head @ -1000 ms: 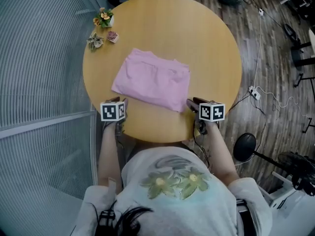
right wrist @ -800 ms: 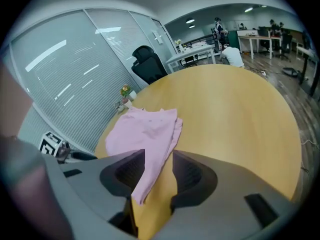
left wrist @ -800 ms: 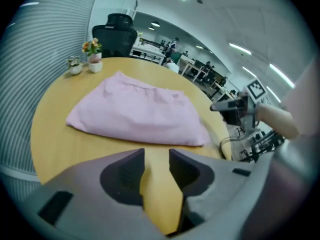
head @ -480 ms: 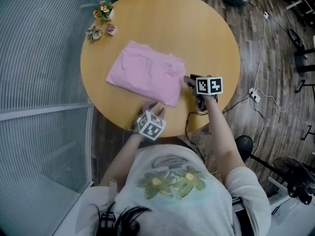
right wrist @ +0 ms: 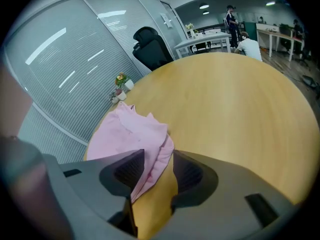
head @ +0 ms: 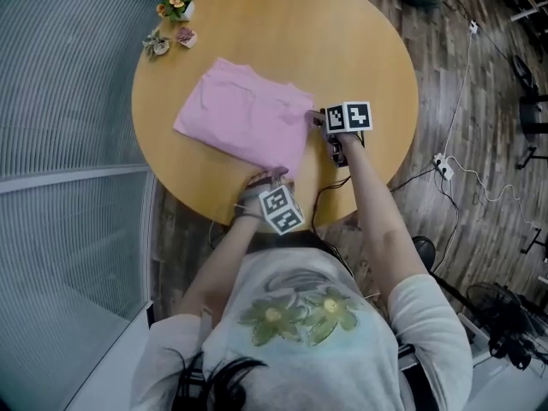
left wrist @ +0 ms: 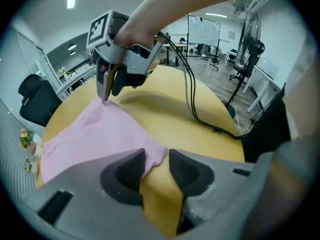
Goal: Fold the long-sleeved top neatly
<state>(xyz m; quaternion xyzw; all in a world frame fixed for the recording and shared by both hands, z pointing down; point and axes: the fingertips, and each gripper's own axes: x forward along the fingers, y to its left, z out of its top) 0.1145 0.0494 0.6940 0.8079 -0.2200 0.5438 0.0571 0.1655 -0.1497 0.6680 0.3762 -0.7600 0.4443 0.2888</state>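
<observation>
Both grippers mark the ends of the right-hand short edge of the folded pale-pink fabric long-sleeved top (head: pixel 240 122) on the round wooden table (head: pixel 368 41): left gripper (head: pixel 265 178) at its near corner, right gripper (head: pixel 318 118) at its far corner. Each is unclenched, cloth between the jaws, the right's just widening. The garment's length runs leftward from them.

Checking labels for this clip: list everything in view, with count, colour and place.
table: one, round, yellow wood, centre.
long-sleeved top: one, pink, folded, on the table.
flower ornaments: three, mixed colours, table's far left edge.
cable: one, black, trailing from the right tongs off the table.
office chair: one, black, beyond the table.
left tongs: one, grey, open around the top's near corner.
right tongs: one, grey, open and just widened, around the top's right edge.
</observation>
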